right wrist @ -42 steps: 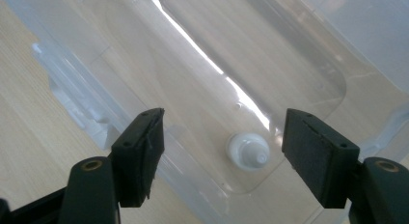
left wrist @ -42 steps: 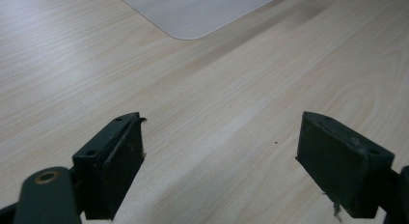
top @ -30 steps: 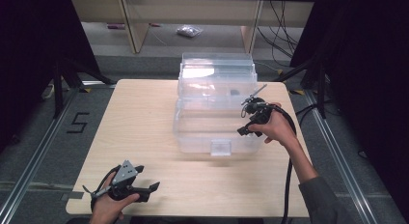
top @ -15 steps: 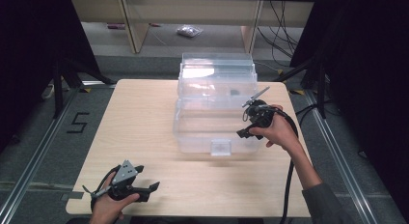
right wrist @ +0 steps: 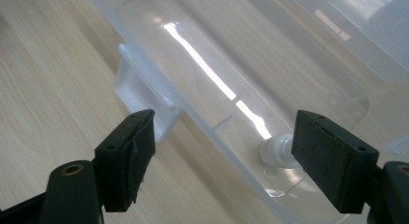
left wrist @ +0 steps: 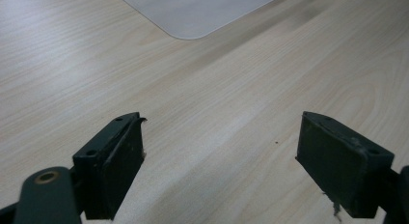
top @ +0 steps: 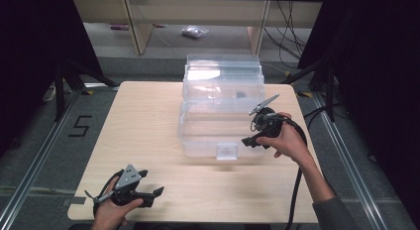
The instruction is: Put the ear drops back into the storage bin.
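Clear plastic, the lidded storage box is seen at frame centre, its long axis running up the frame, latch tab toward the bottom. Just right of its lower corner, the right gripper is held wide open, empty.

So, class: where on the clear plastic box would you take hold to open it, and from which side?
Grip the small latch tab sticking out from the middle of the clear plastic box's front wall, coming from the person's side of the table. It probably offers the best purchase, since the walls around it look smooth. The right tongs hang open near the front corner, with nothing between the jaws.
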